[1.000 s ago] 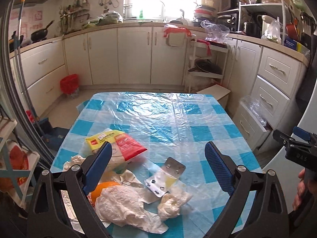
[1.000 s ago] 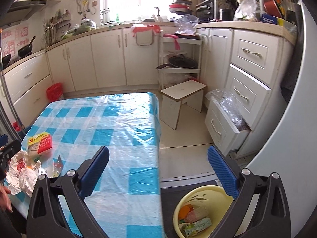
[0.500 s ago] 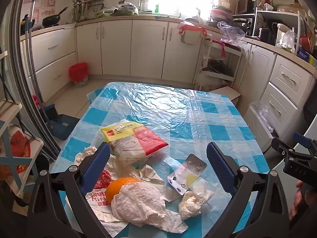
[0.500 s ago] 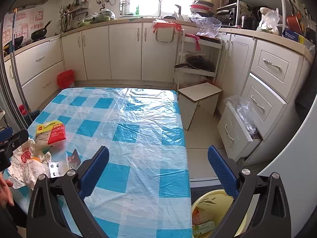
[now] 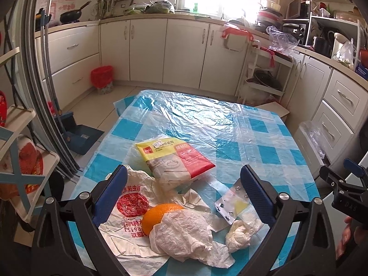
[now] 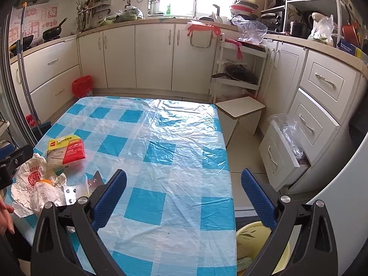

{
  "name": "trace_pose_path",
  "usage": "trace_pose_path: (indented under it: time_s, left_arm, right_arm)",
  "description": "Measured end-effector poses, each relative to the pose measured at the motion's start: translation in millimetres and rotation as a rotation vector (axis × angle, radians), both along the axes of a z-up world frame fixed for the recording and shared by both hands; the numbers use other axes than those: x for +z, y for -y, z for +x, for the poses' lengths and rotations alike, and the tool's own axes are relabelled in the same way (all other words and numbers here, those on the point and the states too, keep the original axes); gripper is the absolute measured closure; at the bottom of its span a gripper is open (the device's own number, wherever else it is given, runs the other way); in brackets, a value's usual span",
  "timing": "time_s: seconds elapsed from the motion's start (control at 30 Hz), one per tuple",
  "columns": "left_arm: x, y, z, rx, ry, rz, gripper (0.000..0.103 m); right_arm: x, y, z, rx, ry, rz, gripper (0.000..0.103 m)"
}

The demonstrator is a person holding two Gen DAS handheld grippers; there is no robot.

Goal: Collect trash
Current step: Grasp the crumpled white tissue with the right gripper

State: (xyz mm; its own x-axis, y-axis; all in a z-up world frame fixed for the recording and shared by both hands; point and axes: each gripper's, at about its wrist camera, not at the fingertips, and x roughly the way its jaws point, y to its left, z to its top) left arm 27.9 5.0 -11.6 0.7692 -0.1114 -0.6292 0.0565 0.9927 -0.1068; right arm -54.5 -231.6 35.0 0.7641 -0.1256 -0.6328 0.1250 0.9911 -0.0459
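Both claws gape wide, empty. Your left gripper (image 5: 184,185) hangs over the trash pile (image 5: 177,211) at the table's (image 6: 184,161) near-left corner—positioned to grab. Right gripper (image 6: 184,185) waits above the yellow bin (image 6: 260,248) off the near-right corner.

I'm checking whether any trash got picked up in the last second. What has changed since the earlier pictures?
Nothing was picked up. The left gripper swung over the trash pile, so the orange and crumpled tissue now lie between its open fingers. The right gripper turned from the yellow bin toward the table. Both remain open and empty; the trash itself hasn't moved.
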Motion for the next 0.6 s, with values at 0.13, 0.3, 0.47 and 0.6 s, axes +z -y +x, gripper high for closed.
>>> trace_pose_path:
  time_s: [0.13, 0.3, 0.47, 0.6]
  left_arm:
    - [0, -5, 2, 0.017, -0.009, 0.002, 0.008]
    - [-2, -8, 3, 0.026, -0.018, 0.01, 0.008]
    - [-2, -18, 7, 0.064, -0.023, 0.05, 0.008]
    - [-2, -36, 11, 0.114, -0.039, 0.019, 0.008]
  right_arm:
    - [-1, -3, 2, 0.011, -0.01, 0.006, 0.007]
    - [-3, -9, 5, 0.026, -0.019, 0.005, 0.007]
    - [-8, -18, 8, 0.089, -0.048, 0.023, 0.007]
    - [-19, -38, 11, 0.187, -0.104, 0.014, 0.007]
